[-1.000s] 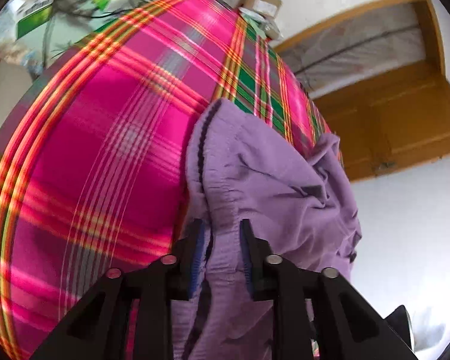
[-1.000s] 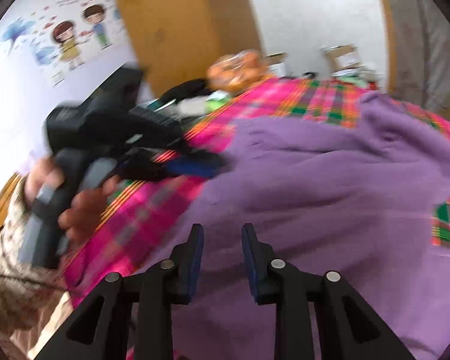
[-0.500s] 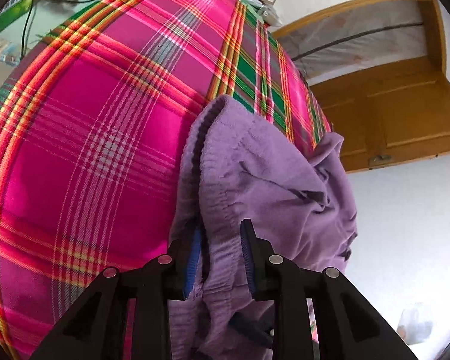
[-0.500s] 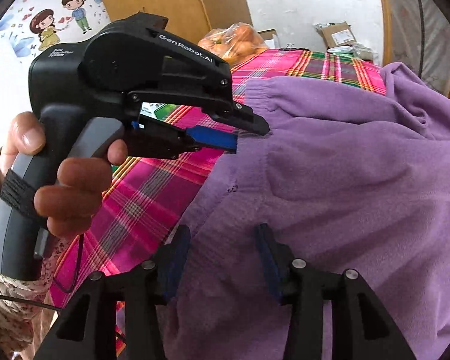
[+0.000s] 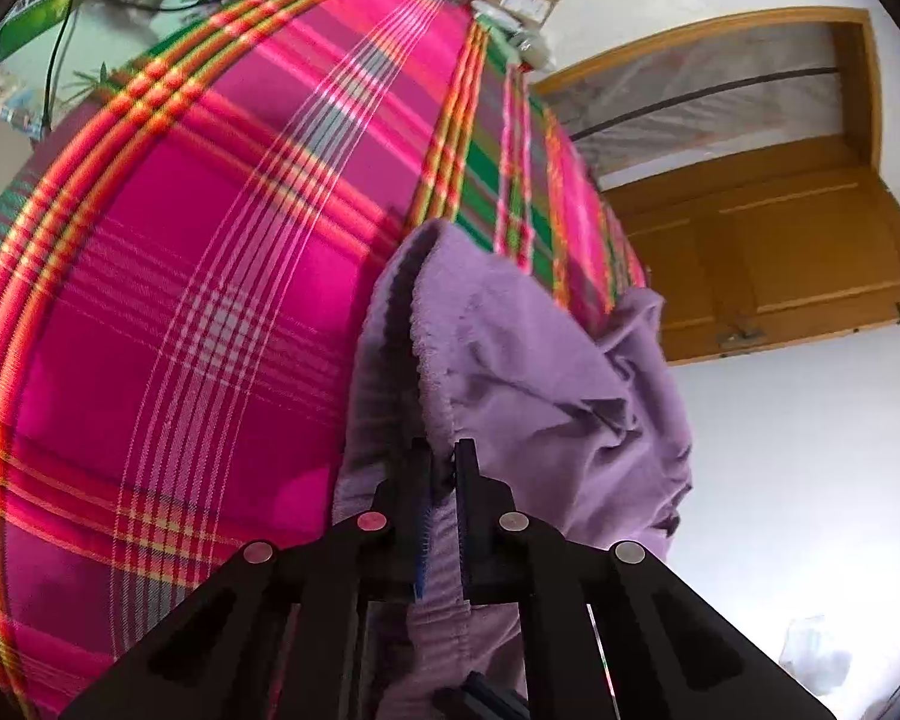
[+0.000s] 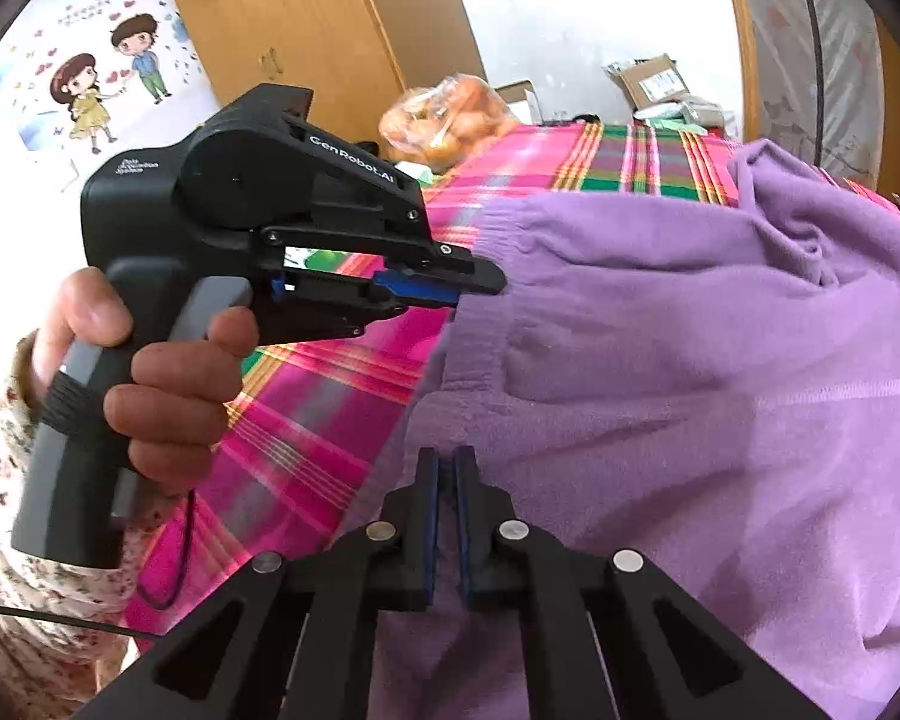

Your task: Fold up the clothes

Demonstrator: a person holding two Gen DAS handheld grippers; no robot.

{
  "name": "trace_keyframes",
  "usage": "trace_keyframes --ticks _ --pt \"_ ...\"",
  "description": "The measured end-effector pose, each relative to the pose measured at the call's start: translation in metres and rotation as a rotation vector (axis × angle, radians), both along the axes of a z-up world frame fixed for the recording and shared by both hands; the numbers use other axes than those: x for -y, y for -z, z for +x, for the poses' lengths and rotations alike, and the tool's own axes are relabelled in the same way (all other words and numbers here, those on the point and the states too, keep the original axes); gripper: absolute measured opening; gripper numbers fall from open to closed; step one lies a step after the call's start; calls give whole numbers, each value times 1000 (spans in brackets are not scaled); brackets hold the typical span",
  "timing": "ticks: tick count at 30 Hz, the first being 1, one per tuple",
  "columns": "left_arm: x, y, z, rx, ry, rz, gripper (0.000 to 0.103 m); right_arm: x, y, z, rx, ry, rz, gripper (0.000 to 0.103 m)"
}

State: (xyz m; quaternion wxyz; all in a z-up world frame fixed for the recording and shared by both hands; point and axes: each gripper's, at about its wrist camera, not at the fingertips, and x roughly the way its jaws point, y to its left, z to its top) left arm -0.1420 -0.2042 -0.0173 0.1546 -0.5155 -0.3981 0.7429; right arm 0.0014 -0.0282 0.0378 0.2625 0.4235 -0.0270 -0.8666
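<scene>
A purple fleece garment (image 5: 528, 372) (image 6: 690, 372) with an elastic waistband lies on a pink plaid cloth (image 5: 180, 300) (image 6: 306, 420). My left gripper (image 5: 443, 456) is shut on the waistband edge. From the right wrist view the left gripper (image 6: 480, 285) shows as a black hand-held tool, a person's hand (image 6: 168, 378) around its handle, its tips pinching the waistband. My right gripper (image 6: 444, 462) is shut on the purple fabric near the garment's left edge, a little below the left one. The garment's far end hangs bunched over the cloth's edge.
Cardboard boxes (image 6: 654, 81) and a bag of orange fruit (image 6: 450, 120) sit at the far end of the cloth. Green packets and cables (image 5: 60, 6) lie beyond its left side. A wooden door (image 5: 780, 252) and a wooden cupboard (image 6: 318, 18) stand by the walls.
Both grippers have closed: the left on the waistband, and the right, open half a second ago, now on the purple fabric. The left gripper came closer to the garment.
</scene>
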Motion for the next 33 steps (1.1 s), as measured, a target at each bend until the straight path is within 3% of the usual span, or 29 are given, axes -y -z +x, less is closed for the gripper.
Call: trace_keyframes --ticks 5,11,19,22,26,30,31,33 --pt "9 -2 1 -2 -19 -13 7 10 0 1 12 -23 -17 5" --pt "21 14 0 42 -46 -9 7 20 22 -17 90 -21 10 5" --pt "24 17 6 60 -54 -25 8 22 14 -3 50 -33 59 8" --pt "32 15 18 73 -70 -36 15 14 4 10 22 -58 44 12" --pt "40 10 42 81 -86 -56 15 -1 -11 31 -30 -83 47 21" --pt "43 1 72 76 -90 -84 15 -7 -12 52 -44 -132 67 21" --pt "44 -1 79 75 -88 -88 19 -7 -12 59 -47 -147 72 22" --pt "44 -1 94 76 -88 -82 23 -8 -9 71 -51 -180 75 30"
